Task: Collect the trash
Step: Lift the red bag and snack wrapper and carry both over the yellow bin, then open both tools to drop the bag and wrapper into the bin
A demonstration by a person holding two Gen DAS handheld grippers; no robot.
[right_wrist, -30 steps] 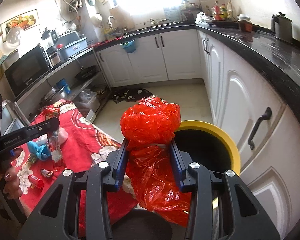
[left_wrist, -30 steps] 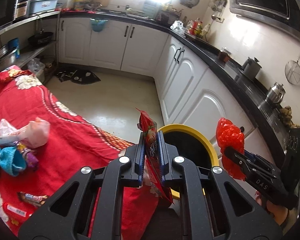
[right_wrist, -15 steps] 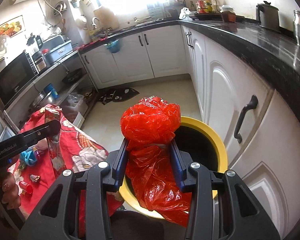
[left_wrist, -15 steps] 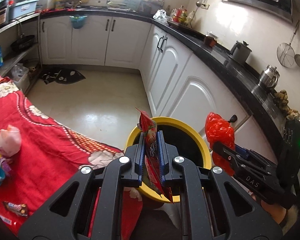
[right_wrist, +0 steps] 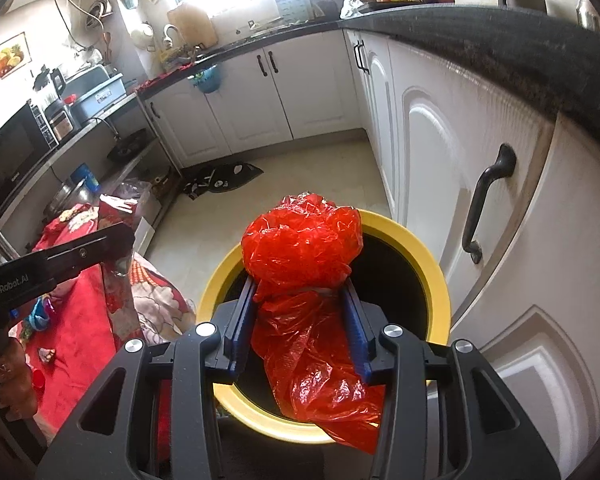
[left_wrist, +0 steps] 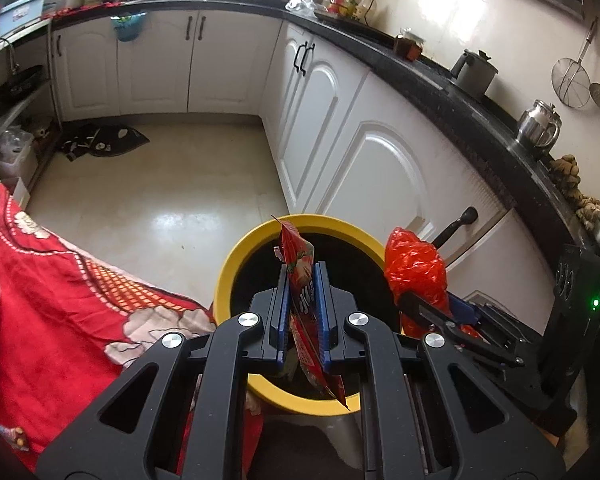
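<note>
1. Left gripper (left_wrist: pixel 303 280): the fingers (left_wrist: pixel 283 304) are pressed nearly together, pinching a red snack wrapper (left_wrist: pixel 300 276) edge-on. The wrapper's upper tip stands above the fingertips at the frame's centre; its lower corner hangs below the pads.
2. Wrapper position: it sits in front of the dark opening of the yellow-rimmed trash bin (left_wrist: pixel 228 276), which fills the lower centre of the left wrist view.
3. Right gripper (right_wrist: pixel 300 292): the fingers (right_wrist: pixel 242 320) are partly spread and clamp a crumpled red plastic bag (right_wrist: pixel 300 248) at its waist. Both blue pads touch the plastic.
4. Bag position: its bunched top bulges above and beyond the fingertips at the centre of the right wrist view; its loose tail hangs down between the fingers toward the lower right, across the bin's (right_wrist: pixel 436 280) near rim. The mass lies over the bin's opening.
5. Cross-check: in the left wrist view the right gripper (left_wrist: pixel 424 300) shows at right centre, with the bag (left_wrist: pixel 414 264) at the bin's right rim.
6. Surroundings: a red floral cloth (left_wrist: pixel 52 280) covers the surface at lower left, just beside the bin. White cabinets (left_wrist: pixel 380 176) run along the right.
</note>
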